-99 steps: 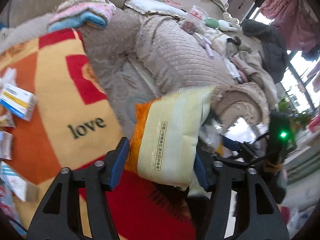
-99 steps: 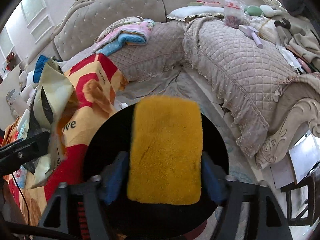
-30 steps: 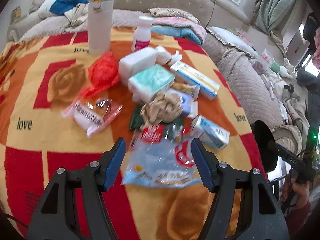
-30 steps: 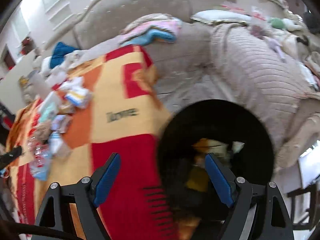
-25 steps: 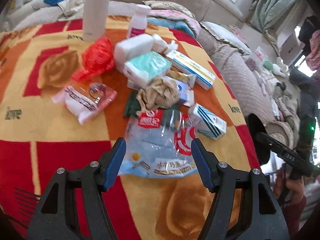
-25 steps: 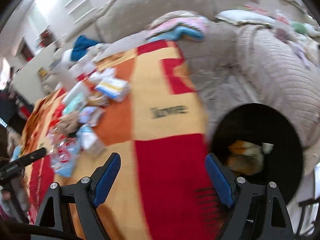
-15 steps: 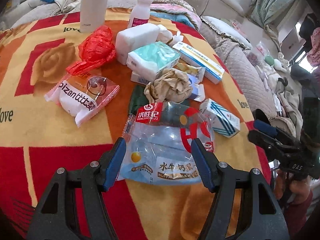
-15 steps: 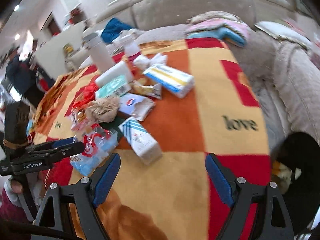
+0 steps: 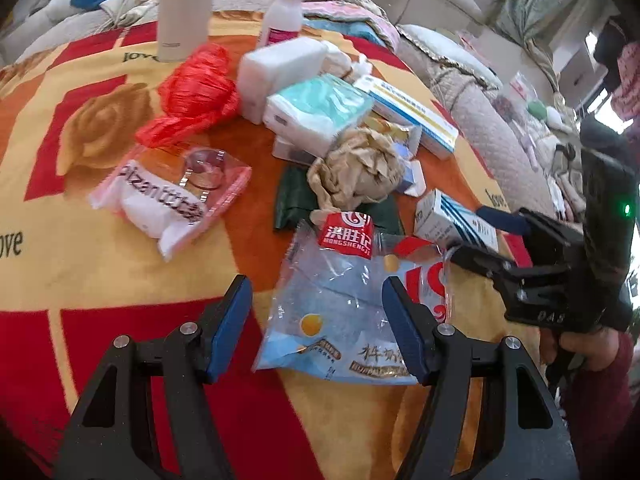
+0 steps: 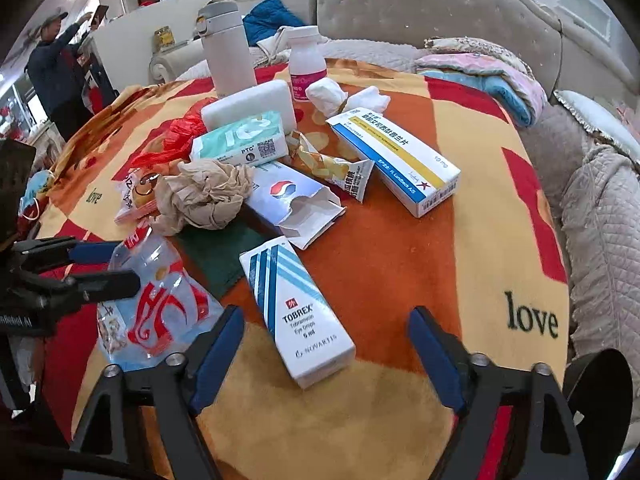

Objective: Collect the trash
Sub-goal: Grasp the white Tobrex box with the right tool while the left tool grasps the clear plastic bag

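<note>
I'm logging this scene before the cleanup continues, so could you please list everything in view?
Blanket: 1, red, orange and yellow, under the pile.
Clear blue snack bag: 1, between left gripper's fingers.
TOBREX box: 1, white-blue, before right gripper.
Long medicine box: 1, white, blue, yellow, right of pile.
Crumpled paper: 1, beige, centre.
Tissue pack: 1, teal-white, behind paper.
Red plastic bag: 1, left.
Thermos: 1, white, rear.
Pill bottle: 1, white, rear.
Left gripper: open.
Right gripper: open.
</note>
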